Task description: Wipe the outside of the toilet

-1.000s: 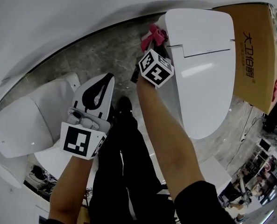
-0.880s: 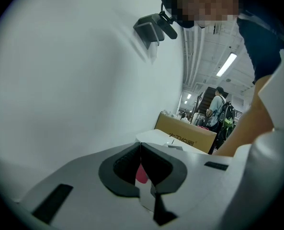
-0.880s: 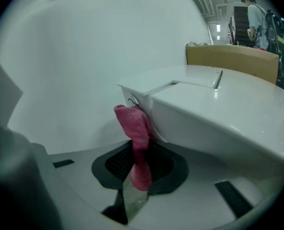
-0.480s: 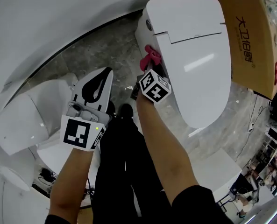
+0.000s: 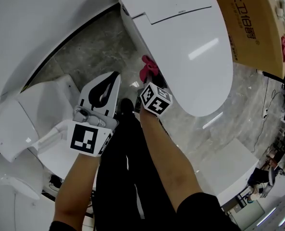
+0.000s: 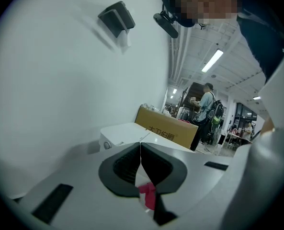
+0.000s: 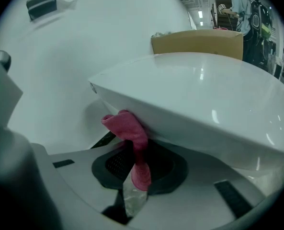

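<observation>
The white toilet (image 5: pixel 195 47), lid down, fills the top of the head view. My right gripper (image 5: pixel 152 83) is shut on a pink cloth (image 5: pixel 148 70) and holds it against the toilet's left side. In the right gripper view the pink cloth (image 7: pixel 131 133) is bunched under the overhanging rim of the toilet (image 7: pixel 194 104), with its tail pinched in the right gripper (image 7: pixel 134 169). My left gripper (image 5: pixel 113 78) hangs to the left of the toilet, shut and holding nothing. The left gripper (image 6: pixel 140 162) points towards the toilet (image 6: pixel 125 134).
A brown cardboard box (image 5: pixel 257 23) stands against the toilet's far side. A second white toilet (image 5: pixel 22 124) is close at the left. The curved white wall (image 5: pixel 46 23) runs behind. My legs in dark trousers (image 5: pixel 125 177) stand between the two toilets. A person (image 6: pixel 206 111) stands far off.
My right gripper has slid the pink cloth along the toilet's left side, from the rear corner towards the front. The left gripper stays shut beside it.
</observation>
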